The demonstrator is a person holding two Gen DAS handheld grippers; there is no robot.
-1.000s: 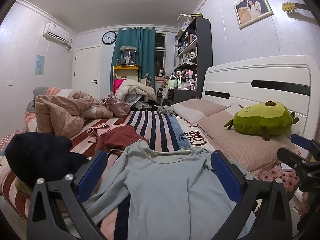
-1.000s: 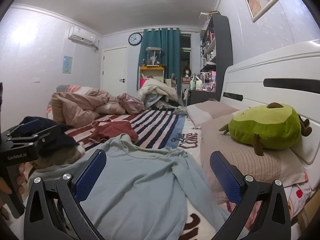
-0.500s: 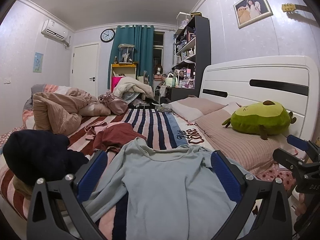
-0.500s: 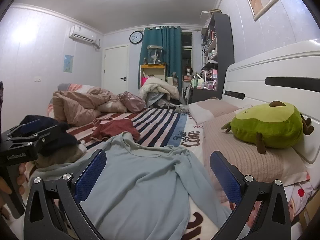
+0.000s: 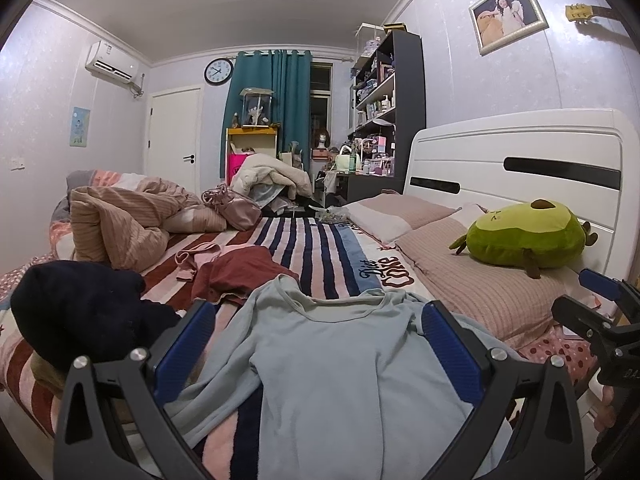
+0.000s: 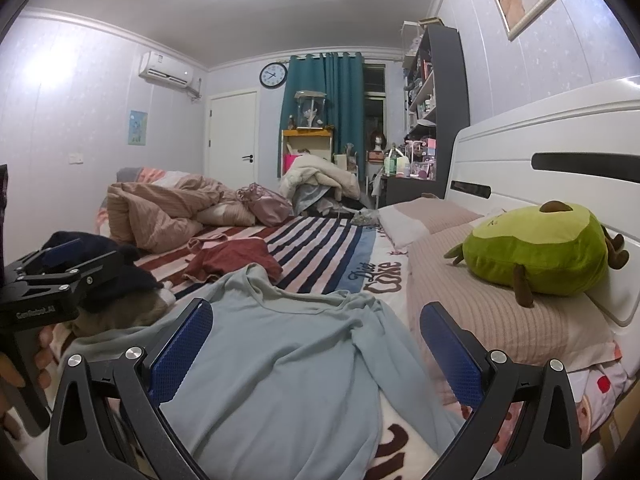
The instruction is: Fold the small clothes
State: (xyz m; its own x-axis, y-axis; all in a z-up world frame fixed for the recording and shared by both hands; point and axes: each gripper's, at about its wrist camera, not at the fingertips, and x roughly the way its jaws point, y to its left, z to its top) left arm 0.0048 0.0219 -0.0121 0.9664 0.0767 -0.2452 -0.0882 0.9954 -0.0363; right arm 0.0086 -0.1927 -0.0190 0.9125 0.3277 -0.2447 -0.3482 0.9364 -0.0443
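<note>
Cluttered bedroom, striped fleece blanket (image 5: pixel 316 248) on the bed.
Soft pale-blue top (image 5: pixel 340 368) lies flat between wide-open left gripper (image 5: pixel 316 344) and right gripper (image 6: pixel 316 344) jaws.

My left gripper (image 5: pixel 316 344) hangs wide open over the pale blue top (image 5: pixel 340 380) spread flat at the bed's (image 5: pixel 320 248) near edge. My right gripper (image 5: pixel 600 312) shows at its right edge, beside the pillow (image 5: pixel 480 288).

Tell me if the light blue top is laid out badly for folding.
Somewhat. The light blue top lies on the bed with its neckline rumpled, one sleeve bunched along its side, wrinkles across the body. Its collar edge meets the dark red garment.
</note>
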